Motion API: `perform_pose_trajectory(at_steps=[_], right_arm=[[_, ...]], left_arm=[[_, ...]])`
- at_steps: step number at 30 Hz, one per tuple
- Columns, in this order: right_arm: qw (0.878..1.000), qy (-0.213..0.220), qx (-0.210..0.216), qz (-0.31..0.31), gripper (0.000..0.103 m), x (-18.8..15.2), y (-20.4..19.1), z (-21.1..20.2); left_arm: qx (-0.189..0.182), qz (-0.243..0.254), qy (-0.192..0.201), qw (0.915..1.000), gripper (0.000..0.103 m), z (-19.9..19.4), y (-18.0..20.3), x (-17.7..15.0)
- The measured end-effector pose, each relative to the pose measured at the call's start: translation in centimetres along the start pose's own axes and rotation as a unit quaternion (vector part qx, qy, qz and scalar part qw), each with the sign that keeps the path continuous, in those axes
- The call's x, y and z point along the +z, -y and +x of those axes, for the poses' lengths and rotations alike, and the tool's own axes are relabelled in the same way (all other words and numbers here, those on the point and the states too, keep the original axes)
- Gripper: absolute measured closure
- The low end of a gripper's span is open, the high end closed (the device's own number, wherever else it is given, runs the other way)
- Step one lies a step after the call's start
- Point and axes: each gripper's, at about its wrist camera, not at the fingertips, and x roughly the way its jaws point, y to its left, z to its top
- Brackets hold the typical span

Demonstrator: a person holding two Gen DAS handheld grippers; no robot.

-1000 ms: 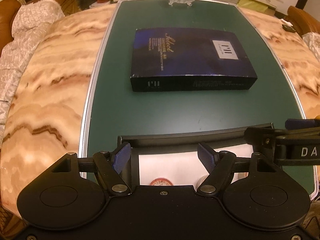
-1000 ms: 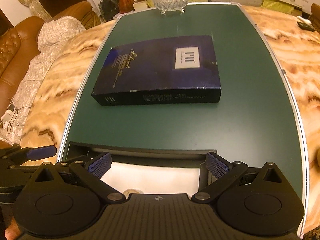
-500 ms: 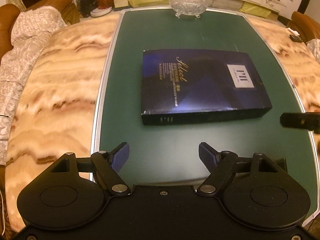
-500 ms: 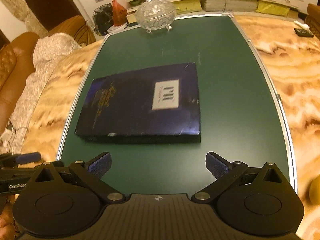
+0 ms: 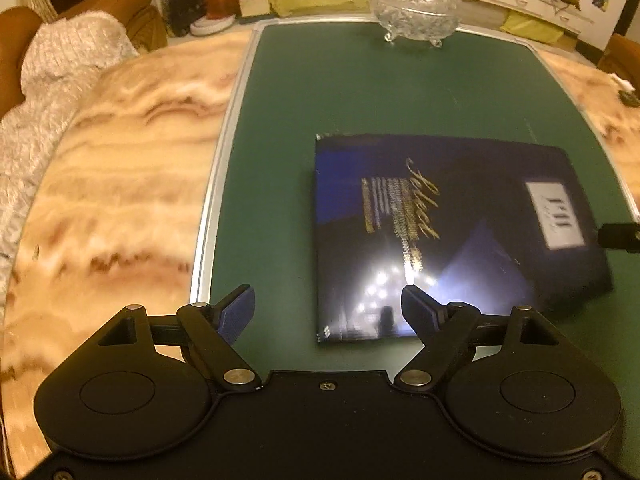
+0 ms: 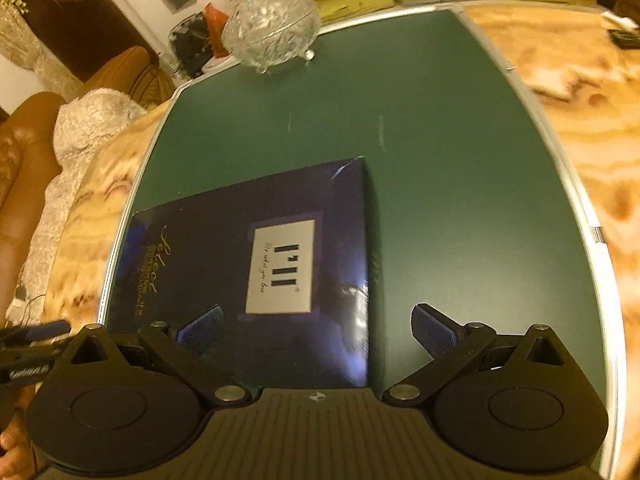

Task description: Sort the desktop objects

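Note:
A flat dark blue box (image 5: 452,236) with gold script and a white label lies on the green mat (image 5: 352,92). It also shows in the right wrist view (image 6: 256,272). My left gripper (image 5: 328,308) is open and empty above the box's near left corner. My right gripper (image 6: 316,330) is open and empty above the box's near right edge, with its left finger over the lid. The right gripper's tip (image 5: 620,236) shows at the right edge of the left wrist view, and the left gripper's tip (image 6: 36,336) shows at the left of the right wrist view.
A lidded cut-glass bowl (image 5: 414,0) stands at the far end of the mat, also in the right wrist view (image 6: 272,28). Marble tabletop (image 5: 112,184) surrounds the mat. A sofa with a white throw (image 5: 52,64) stands at the left. Low shelves run behind.
Both grippers have moved forward over the mat towards the blue box. The black tray with white paper that lay under them has gone out of view. Both stay open.

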Motion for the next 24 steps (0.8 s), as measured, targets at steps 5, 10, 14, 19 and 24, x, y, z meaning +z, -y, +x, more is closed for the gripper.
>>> perform_pose_trajectory(at_steps=[5, 10, 14, 19, 24], right_arm=[[1.000, -0.012, 0.017, -0.001, 0.000, 0.3, 0.1, 2.2], [1.000, -0.020, 0.020, 0.003, 0.000, 0.5, 0.3, 3.6], [0.999, -0.025, 0.024, 0.001, 0.000, 0.8, 0.2, 4.2], [1.000, -0.025, 0.016, -0.001, 0.000, 0.9, 0.1, 4.9], [0.999, -0.029, 0.021, 0.002, 0.000, 0.8, 0.5, 5.4]], left_arm=[[-0.013, 0.001, -0.007, 0.9999, 0.022, 2.3, 0.3, 1.1], [-0.023, 0.004, -0.006, 0.9997, 0.015, 3.6, 0.5, 1.4], [-0.039, 0.003, -0.007, 0.9992, 0.015, 4.0, 0.7, 1.7], [-0.062, -0.001, -0.007, 0.9980, 0.015, 4.5, 1.1, 1.8], [-0.074, -0.003, -0.008, 0.9972, 0.008, 5.1, 1.3, 1.8]])
